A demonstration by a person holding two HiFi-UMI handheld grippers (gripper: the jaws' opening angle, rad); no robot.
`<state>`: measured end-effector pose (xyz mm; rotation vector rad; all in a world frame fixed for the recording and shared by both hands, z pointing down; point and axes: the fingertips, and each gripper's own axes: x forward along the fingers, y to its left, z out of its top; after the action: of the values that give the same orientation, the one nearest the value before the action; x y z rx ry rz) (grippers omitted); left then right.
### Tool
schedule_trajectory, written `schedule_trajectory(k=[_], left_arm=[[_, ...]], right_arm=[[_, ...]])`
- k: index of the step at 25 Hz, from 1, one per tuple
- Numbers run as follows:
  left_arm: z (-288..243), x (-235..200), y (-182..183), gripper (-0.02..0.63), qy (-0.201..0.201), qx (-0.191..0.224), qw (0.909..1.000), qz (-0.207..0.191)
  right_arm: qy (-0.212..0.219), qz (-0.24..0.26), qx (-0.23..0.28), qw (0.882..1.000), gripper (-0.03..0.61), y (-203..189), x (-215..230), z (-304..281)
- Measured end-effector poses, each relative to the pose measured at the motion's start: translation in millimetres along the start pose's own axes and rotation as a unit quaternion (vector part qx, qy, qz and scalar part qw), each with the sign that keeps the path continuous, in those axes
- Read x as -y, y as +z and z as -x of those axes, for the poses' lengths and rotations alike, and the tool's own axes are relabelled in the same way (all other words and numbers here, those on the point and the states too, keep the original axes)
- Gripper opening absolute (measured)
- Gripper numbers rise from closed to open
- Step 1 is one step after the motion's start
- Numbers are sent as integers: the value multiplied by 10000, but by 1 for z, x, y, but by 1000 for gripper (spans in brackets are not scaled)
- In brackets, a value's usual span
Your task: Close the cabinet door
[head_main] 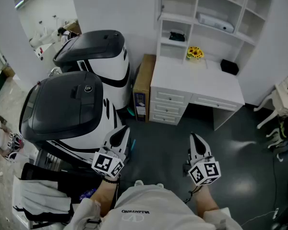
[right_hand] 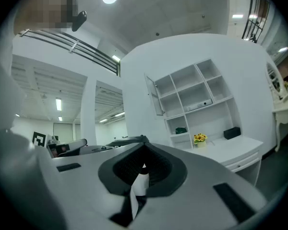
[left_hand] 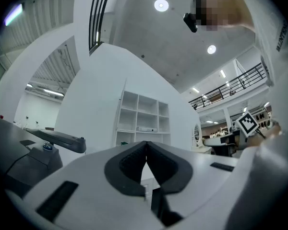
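Observation:
The white desk hutch (head_main: 216,13) stands across the dark floor, well away from both grippers. Its upper-left cabinet door (head_main: 160,1) hangs open, swung out to the left; the right gripper view shows that door (right_hand: 154,96) edge-on beside the open shelves (right_hand: 197,97). In the left gripper view the shelves (left_hand: 143,119) are small and distant, and the door cannot be made out. My left gripper (head_main: 120,134) (left_hand: 145,145) and right gripper (head_main: 195,139) (right_hand: 143,150) are held low, close to the body, and aimed toward the desk. Both are shut and hold nothing.
Two large black-and-white machines (head_main: 62,109) (head_main: 93,51) stand at the left. A brown box (head_main: 143,83) leans against the desk (head_main: 182,83). Yellow flowers (head_main: 195,52) and a black box (head_main: 229,66) sit on the desktop. A white chair (head_main: 283,104) is at the right.

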<state>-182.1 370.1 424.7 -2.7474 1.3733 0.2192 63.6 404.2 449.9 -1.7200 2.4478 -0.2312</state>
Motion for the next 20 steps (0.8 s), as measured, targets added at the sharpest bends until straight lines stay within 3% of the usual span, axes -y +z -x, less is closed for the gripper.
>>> schedule_trajectory(k=[13, 20], left_arm=[[-2, -8, 8, 12, -116, 186, 9998, -41], [-5, -15, 14, 145, -300, 287, 9991, -87]], right_arm=[[-27, -182, 116, 9998, 9, -2, -4, -6], [-176, -153, 112, 9997, 9, 1, -9, -16]])
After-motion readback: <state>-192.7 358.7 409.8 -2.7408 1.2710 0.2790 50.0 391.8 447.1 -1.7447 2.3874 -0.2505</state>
